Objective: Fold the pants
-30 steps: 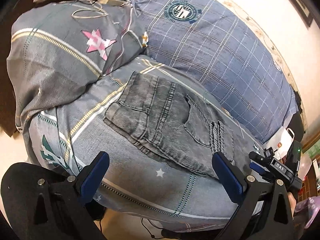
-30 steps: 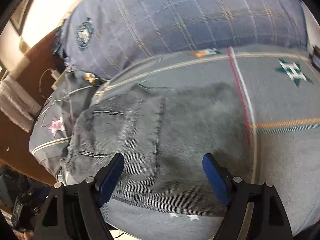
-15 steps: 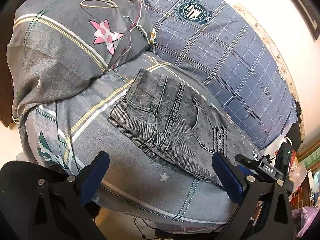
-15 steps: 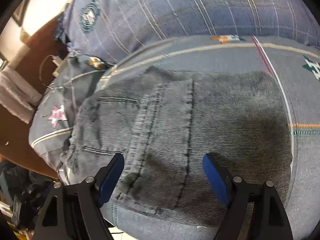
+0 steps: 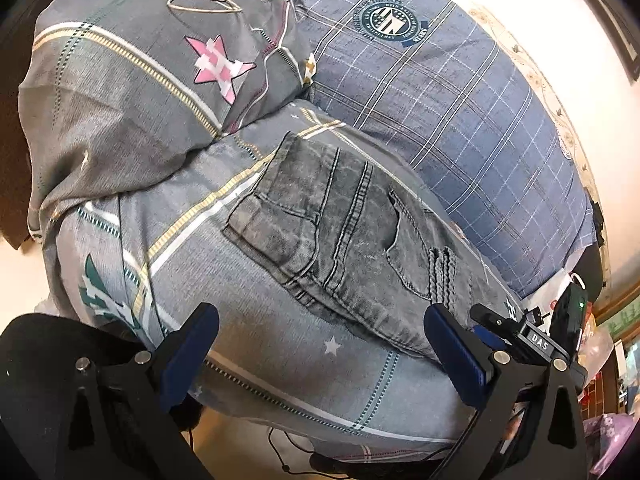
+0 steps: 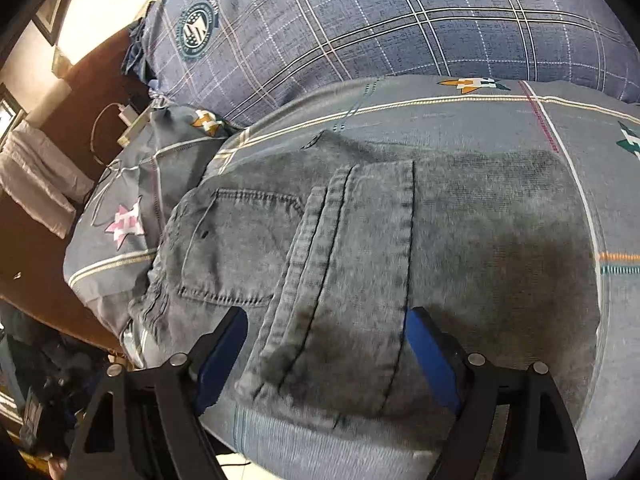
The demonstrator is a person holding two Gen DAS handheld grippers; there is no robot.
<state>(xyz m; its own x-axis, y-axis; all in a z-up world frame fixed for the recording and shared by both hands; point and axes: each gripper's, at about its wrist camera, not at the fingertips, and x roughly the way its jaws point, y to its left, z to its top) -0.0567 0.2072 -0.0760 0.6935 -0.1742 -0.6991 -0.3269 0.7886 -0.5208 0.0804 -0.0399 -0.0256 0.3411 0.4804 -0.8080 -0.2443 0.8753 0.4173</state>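
Note:
Grey washed jeans (image 5: 340, 240), folded into a short stack, lie on the grey patterned duvet (image 5: 256, 344); a back pocket and seams face up. My left gripper (image 5: 322, 356) hangs open over bare duvet near the bed's front edge, just short of the jeans' near side. My right gripper (image 6: 328, 354) is open and low over the jeans (image 6: 360, 248). Its blue pads (image 6: 430, 356) stand on either side of the near folded edge without pressing it. The right gripper's black body (image 5: 532, 340) shows at the jeans' right end in the left wrist view.
A blue plaid quilt (image 5: 440, 100) rises behind the jeans. A grey pillow with a pink star (image 5: 160, 80) lies to the left, with a white cable (image 5: 204, 0) on it. The bed edge and floor (image 5: 240, 440) are just below the left gripper. A white towel (image 6: 36, 176) hangs at far left.
My right gripper has come closer over the jeans, which now fill more of its view. The left gripper has hardly moved. Both stay open.

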